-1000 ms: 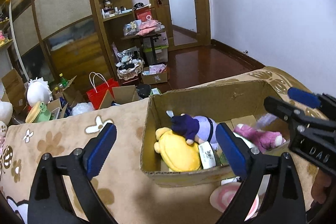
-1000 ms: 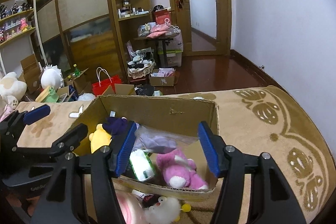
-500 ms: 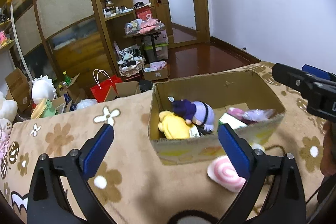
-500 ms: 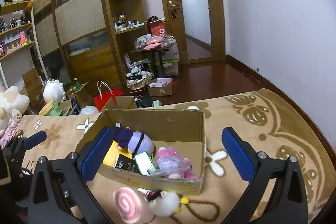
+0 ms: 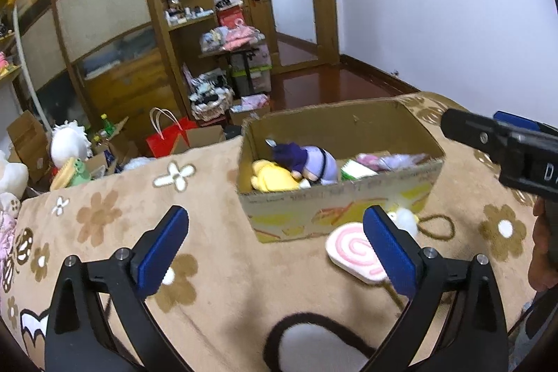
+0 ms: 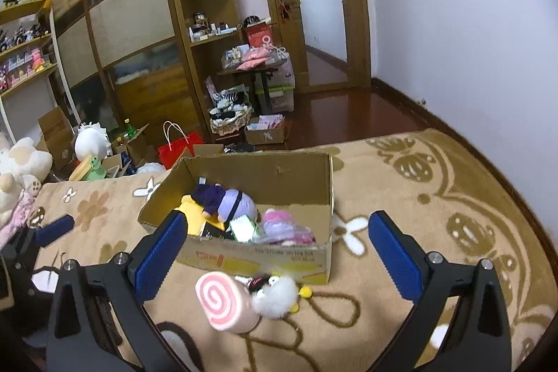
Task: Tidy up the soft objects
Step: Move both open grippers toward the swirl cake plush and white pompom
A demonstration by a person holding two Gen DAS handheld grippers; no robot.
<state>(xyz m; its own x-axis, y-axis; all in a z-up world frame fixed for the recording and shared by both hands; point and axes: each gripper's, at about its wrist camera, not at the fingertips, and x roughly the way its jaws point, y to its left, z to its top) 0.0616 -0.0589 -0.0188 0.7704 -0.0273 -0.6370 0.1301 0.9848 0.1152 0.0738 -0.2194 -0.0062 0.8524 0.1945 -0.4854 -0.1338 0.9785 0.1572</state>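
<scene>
Cardboard box (image 6: 256, 258) holds purple doll (image 6: 230, 199), yellow plush (image 6: 193, 210); left gripper (image 5: 275, 243), right gripper (image 6: 275, 253) gape empty

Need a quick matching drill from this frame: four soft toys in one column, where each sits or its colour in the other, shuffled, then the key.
1. yellow plush
2. pink swirl roll
3. white fluffy toy
4. purple doll

A. on the blanket, touching the roll's right side
B. in the box, lying on the yellow plush
C. in the box, left end, lowest
D. on the blanket, in front of the box

Pairs: 1-C, 2-D, 3-A, 4-B
</scene>
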